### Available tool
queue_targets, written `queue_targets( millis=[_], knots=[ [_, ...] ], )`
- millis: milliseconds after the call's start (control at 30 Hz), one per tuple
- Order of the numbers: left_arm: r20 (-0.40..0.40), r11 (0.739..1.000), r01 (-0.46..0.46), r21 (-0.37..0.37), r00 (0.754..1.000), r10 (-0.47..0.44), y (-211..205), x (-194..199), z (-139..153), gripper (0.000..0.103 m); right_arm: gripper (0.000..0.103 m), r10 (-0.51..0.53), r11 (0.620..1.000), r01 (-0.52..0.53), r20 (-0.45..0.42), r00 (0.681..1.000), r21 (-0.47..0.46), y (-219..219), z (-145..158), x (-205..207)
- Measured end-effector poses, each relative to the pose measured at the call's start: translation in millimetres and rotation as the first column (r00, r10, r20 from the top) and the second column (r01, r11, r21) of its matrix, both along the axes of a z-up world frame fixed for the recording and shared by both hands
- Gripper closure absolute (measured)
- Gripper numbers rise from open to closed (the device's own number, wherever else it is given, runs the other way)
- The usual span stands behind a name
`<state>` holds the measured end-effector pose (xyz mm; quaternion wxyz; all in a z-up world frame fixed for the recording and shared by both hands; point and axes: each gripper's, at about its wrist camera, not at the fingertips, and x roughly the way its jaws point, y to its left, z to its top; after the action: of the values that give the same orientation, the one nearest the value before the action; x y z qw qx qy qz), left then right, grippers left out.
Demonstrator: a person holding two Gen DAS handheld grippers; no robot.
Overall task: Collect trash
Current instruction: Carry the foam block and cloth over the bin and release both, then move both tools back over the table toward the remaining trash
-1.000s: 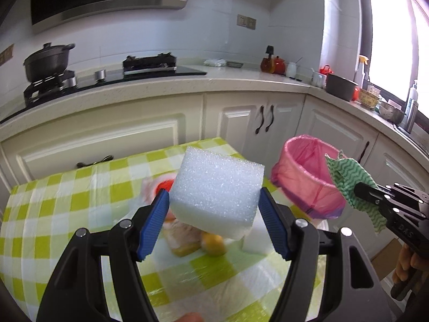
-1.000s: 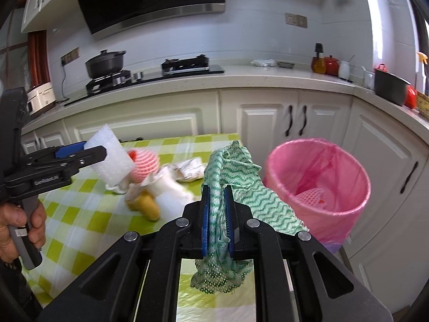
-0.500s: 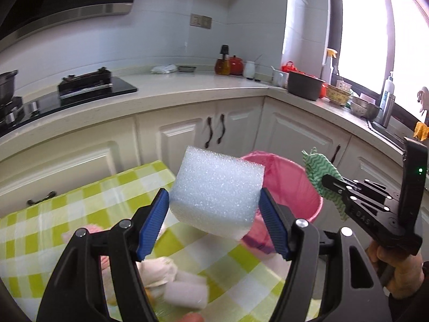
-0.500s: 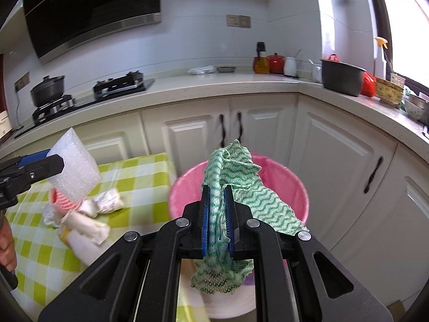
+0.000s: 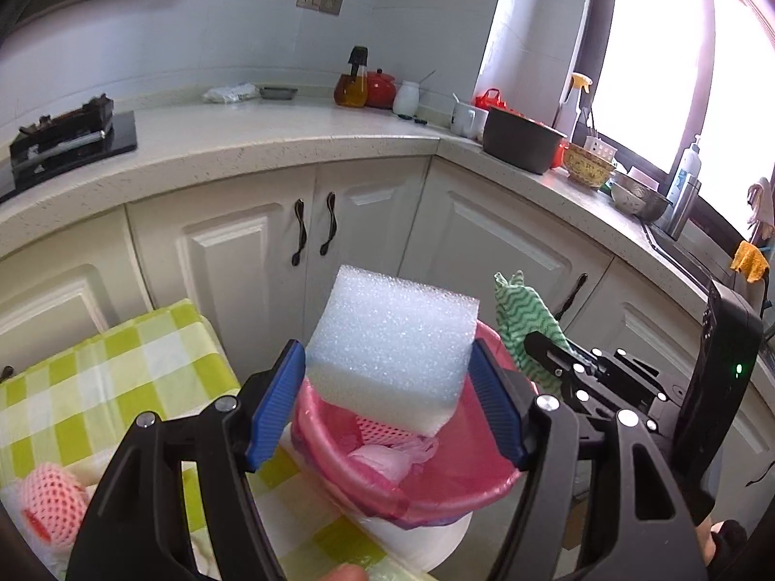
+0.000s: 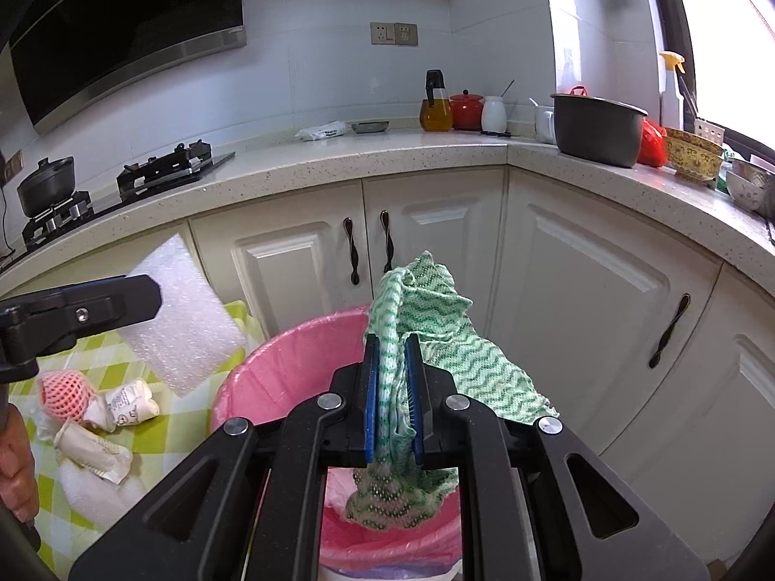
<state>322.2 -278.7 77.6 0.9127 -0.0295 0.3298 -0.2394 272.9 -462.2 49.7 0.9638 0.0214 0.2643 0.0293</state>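
Status: you are mid-task, with two pieces in hand and neither dropped yet.

Your left gripper (image 5: 387,399) is closed onto a white foam block (image 5: 392,344), the blue pads pressing its two side faces. The block hangs above the near rim of the pink-lined bin (image 5: 436,494). In the right wrist view it sits over the gap between the tabletop (image 6: 203,416) edge and the bin, so it may not be fully over the opening.

Your right gripper (image 6: 392,399) is clamped nearly shut on a green wavy-patterned cloth (image 6: 436,334). The cloth bunches above the pads and droops below them, directly over the bin mouth.

Done so far, judging by contents: the bin already holds a pink foam fruit net (image 5: 382,428) and a crumpled pale bag (image 5: 387,460).

Left to do: release both held items. Then clear the tabletop, which carries another pink net sleeve with red inside (image 6: 65,392), several crumpled paper wrappers (image 6: 128,404) and a white foam piece (image 6: 97,489).

Materials:
- Foam block: open-cell, coarse sparkly texture, squared edges, probably very light and springy.
- Cloth: thin, limp, open-weave; it may cling to the ribbed pads on release.
- Bin liner: thin, glossy pink film folded over a round white bin.
- Tabletop cover: glossy green-and-white check.
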Motion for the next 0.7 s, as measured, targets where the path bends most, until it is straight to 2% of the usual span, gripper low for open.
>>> queue_targets(
  millis=[67, 133, 200, 300, 700],
  knots=[
    [-0.029, 1.0, 0.002, 0.001, 1.0, -0.002, -7.1, 12.3, -6.8, 0.031, 0.09, 0.0, 1.0, 0.0, -0.014, 1.0, 0.002, -3.1, -3.5, 6.7],
    [-0.057, 1.0, 0.006, 0.0, 0.998, -0.006, -9.9, 21.0, -13.5, 0.019, 0.086, -0.009, 1.0, 0.01, -0.028, 1.0, 0.006, -6.5, -6.7, 11.5],
    [-0.073, 1.0, -0.005, 0.01, 0.997, 0.005, -10.8, 27.9, -19.5, 0.019, 0.078, -0.02, 1.0, 0.02, -0.028, 0.999, 0.011, -9.5, -8.3, 13.0],
    [-0.075, 1.0, -0.012, 0.003, 0.997, 0.012, -5.6, 26.5, -23.3, 0.019, 0.059, -0.03, 0.999, 0.03, -0.021, 0.999, 0.011, -12.3, -9.3, 11.8],
    [-0.01, 0.998, -0.065, -0.024, 0.998, 0.065, 31.6, -7.9, -13.7, 0.019, 0.058, -0.091, 0.995, 0.091, 0.011, 0.996, 0.028, -14.9, -10.1, -16.7]
  ],
)
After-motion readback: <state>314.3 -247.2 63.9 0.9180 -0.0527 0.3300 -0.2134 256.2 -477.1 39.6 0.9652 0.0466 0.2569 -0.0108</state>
